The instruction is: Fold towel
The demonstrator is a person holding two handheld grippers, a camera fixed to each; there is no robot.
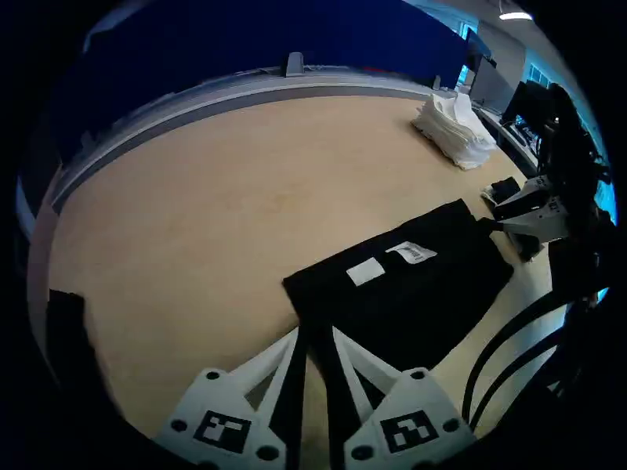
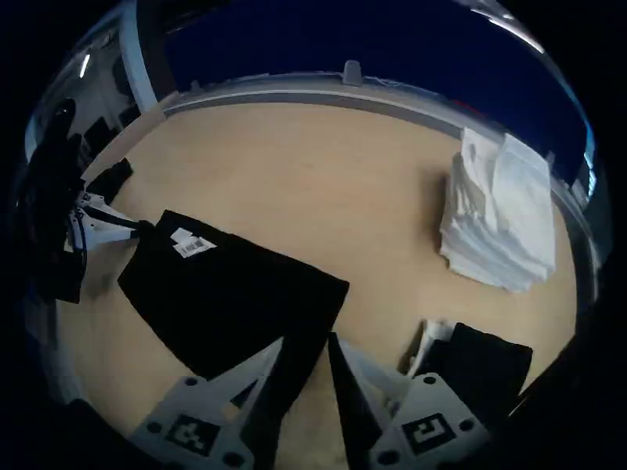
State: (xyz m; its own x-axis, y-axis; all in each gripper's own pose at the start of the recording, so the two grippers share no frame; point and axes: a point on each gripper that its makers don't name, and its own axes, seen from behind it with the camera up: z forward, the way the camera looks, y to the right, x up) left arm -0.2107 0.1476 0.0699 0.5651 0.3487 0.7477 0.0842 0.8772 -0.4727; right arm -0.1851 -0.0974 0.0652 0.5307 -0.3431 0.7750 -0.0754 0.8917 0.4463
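Right gripper view: one black towel, two labels.

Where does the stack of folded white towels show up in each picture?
Left gripper view: the stack of folded white towels sits in the upper right.
Right gripper view: it sits at the right side, about middle height.
Shared landmark: the flat black towel with white labels, lower right of centre in the left gripper view, lower left of centre in the right gripper view.

Black towel flat on wooden table; left gripper fingers pinch near corner (white stack beyond)
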